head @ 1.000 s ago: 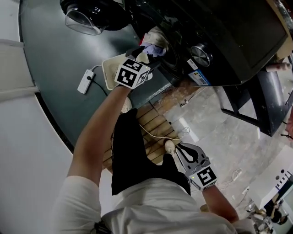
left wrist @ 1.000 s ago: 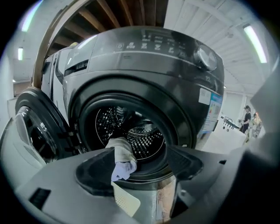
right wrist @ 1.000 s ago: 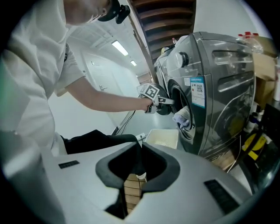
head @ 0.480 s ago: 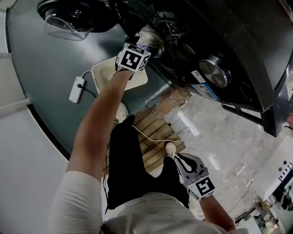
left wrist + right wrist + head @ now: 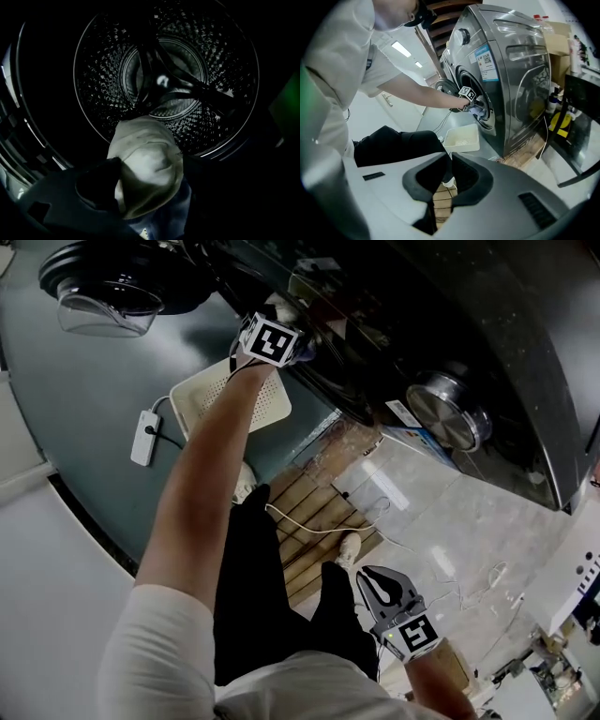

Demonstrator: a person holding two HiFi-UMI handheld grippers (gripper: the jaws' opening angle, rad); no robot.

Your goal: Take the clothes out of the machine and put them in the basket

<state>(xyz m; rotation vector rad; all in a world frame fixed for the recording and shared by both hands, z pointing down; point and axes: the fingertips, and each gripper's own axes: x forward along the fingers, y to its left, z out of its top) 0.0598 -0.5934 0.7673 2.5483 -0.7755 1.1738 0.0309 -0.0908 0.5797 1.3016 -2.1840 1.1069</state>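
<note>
L gripper (image 5: 149,173) is reaching into the washer drum (image 5: 187,93), jaws opening w/ a cream garment (image 5: 145,140) between them and bluish cloth (image 5: 183,206) just under it. R gripper (image 5: 449,158) is well away from the washer, jaws closed, holding nothing. Cream basket (image 5: 192,404) is on the floor (image 5: 103,343) beside the machine.
</note>
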